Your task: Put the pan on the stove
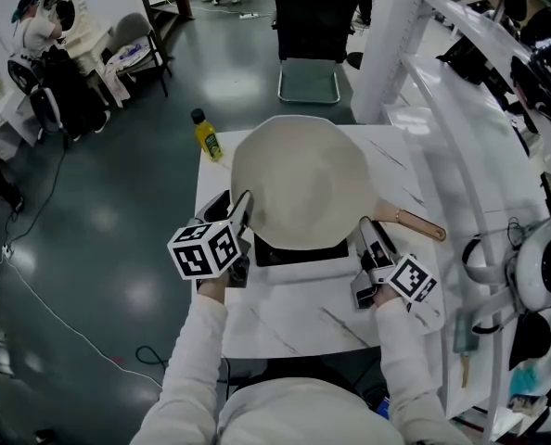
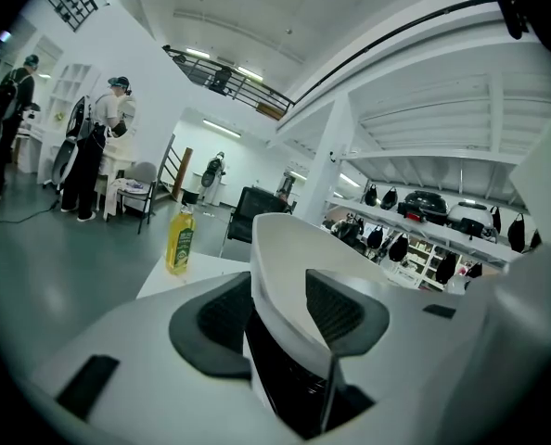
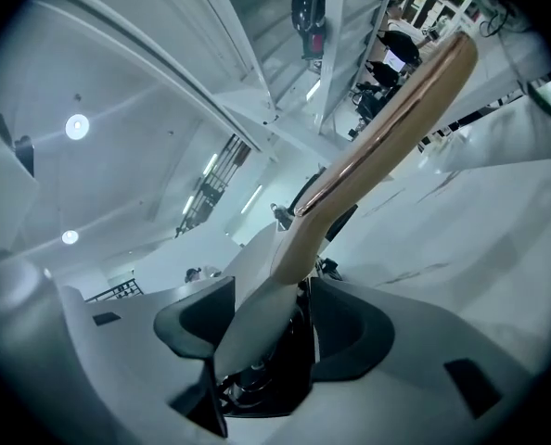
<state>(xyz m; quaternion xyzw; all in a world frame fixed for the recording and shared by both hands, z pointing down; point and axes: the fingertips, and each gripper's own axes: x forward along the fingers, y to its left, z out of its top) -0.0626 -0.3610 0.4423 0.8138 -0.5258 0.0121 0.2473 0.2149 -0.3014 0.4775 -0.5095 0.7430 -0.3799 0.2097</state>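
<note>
A wide cream pan lies over the black stove on the white table; I cannot tell whether it rests on the stove. Its copper-toned handle points right. My left gripper is shut on the pan's left rim, and the rim runs between its jaws. At the pan's right side, my right gripper is shut on the base of the handle, which rises from between the jaws.
A yellow bottle stands at the table's far left corner. Behind the table is a black chair. White shelving with gear runs along the right. People stand at the far left.
</note>
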